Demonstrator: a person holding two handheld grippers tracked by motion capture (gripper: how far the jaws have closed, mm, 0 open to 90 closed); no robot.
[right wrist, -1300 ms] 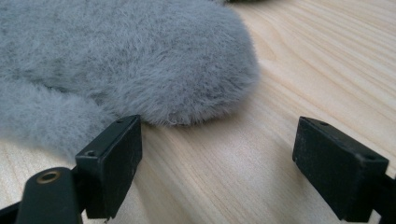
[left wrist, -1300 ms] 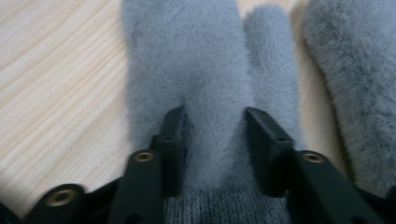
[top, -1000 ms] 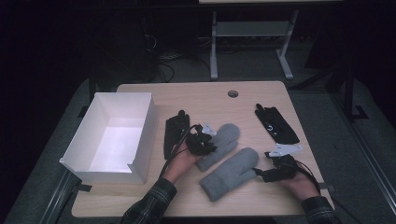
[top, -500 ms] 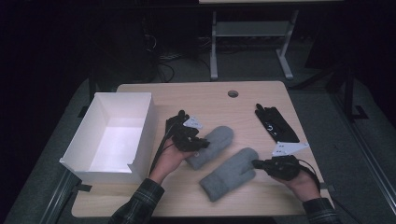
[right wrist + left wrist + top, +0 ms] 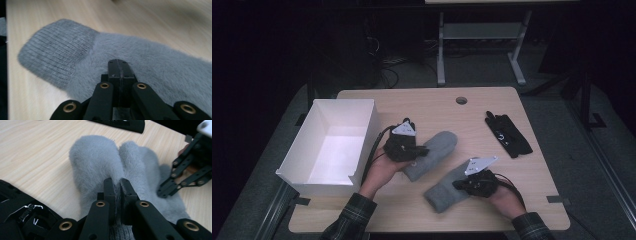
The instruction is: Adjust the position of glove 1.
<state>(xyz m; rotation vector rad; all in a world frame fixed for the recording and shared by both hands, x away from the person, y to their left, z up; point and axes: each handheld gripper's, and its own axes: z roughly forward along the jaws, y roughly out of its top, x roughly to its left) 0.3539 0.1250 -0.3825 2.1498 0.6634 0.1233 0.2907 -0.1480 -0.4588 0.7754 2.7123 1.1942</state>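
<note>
Gripping the cuff end of one grey mitten, the left gripper had its jaws drawn almost together, a thin fold of knit pinched between the pads, as the left gripper view showed. That mitten lay just to the right of the white box, its rounded tip pointing away from the box toward the far side of the table. The second grey mitten lay farther from the box, nearer the person's edge, its ribbed cuff turned toward the near edge.

The right gripper sat over that second mitten. Its jaws had just been closing and now met flush, with no gap between them; whether they had caught any of the fleece could not be told from the right gripper view.

A black glove lay well apart from the box, near the table's right edge. Another black glove lay between the box and the first mitten, beside the left gripper.
</note>
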